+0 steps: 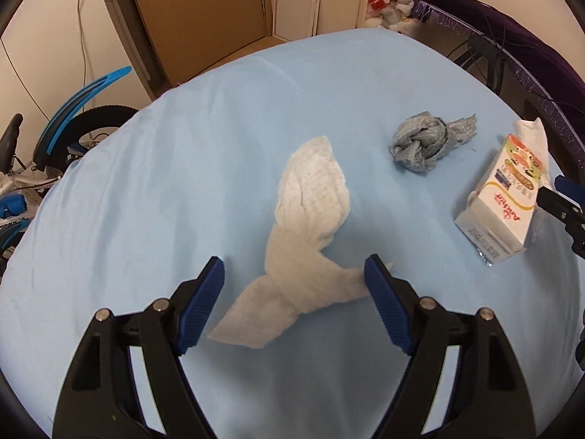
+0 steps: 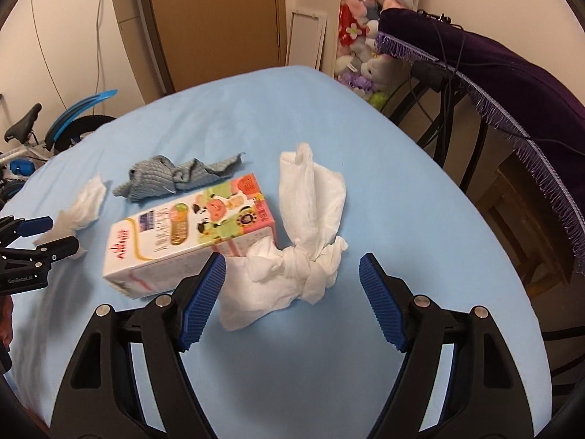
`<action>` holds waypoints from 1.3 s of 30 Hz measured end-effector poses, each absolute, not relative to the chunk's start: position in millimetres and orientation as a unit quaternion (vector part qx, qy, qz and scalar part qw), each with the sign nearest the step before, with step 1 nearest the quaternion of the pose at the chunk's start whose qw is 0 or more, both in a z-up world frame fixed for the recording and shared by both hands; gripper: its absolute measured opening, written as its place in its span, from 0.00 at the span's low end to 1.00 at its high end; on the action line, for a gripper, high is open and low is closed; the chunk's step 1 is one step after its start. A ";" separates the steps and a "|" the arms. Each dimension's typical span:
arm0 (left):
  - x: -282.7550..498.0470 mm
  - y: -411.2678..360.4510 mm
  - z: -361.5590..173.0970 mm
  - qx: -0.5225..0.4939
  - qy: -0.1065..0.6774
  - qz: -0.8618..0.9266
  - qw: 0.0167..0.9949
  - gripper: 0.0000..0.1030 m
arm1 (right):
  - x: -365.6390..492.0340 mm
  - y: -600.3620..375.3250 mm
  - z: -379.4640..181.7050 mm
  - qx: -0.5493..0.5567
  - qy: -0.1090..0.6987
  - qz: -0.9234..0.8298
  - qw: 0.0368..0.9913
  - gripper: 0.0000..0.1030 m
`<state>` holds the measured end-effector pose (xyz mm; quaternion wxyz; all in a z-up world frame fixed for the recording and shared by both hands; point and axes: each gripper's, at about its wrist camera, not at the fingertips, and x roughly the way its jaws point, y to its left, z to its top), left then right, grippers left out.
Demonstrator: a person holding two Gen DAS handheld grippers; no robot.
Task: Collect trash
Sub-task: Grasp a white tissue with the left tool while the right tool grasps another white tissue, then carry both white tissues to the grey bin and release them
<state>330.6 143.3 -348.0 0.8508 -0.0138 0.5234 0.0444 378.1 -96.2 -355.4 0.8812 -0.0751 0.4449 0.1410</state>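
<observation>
A light blue sheet [image 1: 226,168] covers the wide surface filling the middle of a small room. Behind it stands a brown wooden door [image 2: 215,18] set in cream walls [image 1: 47,29], with a thin cable [image 2: 99,18] trailing down the wall at left. A white framed panel [image 2: 306,38] leans beside the door. Soft toys [image 2: 356,36] are heaped in the far corner. At right, a dark purple fringed cloth [image 2: 519,73] drapes over a black metal frame [image 2: 435,117]. A bicycle with a blue mudguard [image 1: 84,109] stands at left.
</observation>
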 end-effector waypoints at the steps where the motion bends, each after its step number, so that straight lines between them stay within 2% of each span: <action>1: 331.6 144.4 -352.2 -0.017 0.526 0.042 0.849 0.76 | 379.8 -95.0 -359.1 -0.078 0.447 0.141 0.880 0.71; 3: 331.1 144.6 -357.0 -0.020 0.523 0.040 0.851 0.75 | 381.7 -93.6 -365.4 -0.081 0.452 0.143 0.877 0.67; 4: 330.2 144.5 -356.8 -0.020 0.518 0.038 0.854 0.73 | 382.4 -93.2 -367.0 -0.083 0.456 0.148 0.874 0.55; 5: 328.8 144.2 -355.9 -0.023 0.514 0.032 0.857 0.65 | 383.0 -91.6 -369.9 -0.086 0.462 0.152 0.869 0.42; 6: 328.6 144.5 -355.1 -0.025 0.511 0.028 0.859 0.52 | 382.4 -90.0 -371.9 -0.092 0.464 0.153 0.868 0.40; 7: 328.6 144.3 -354.7 -0.024 0.508 0.028 0.860 0.44 | 380.5 -89.0 -372.0 -0.094 0.460 0.157 0.869 0.32; 8: 328.6 144.7 -354.6 -0.022 0.508 0.026 0.861 0.29 | 379.8 -88.1 -371.4 -0.095 0.460 0.159 0.868 0.30; 10: 328.8 144.9 -352.8 -0.028 0.509 0.019 0.860 0.25 | 375.0 -86.6 -366.4 -0.093 0.453 0.162 0.872 0.29; 20: 298.9 130.5 -319.2 -0.057 0.497 -0.012 0.866 0.23 | 333.7 -87.3 -318.3 -0.092 0.429 0.178 0.881 0.29; 39: 181.0 49.6 -189.3 -0.007 0.454 -0.091 0.887 0.24 | 173.0 -146.5 -190.4 -0.073 0.379 0.174 0.906 0.29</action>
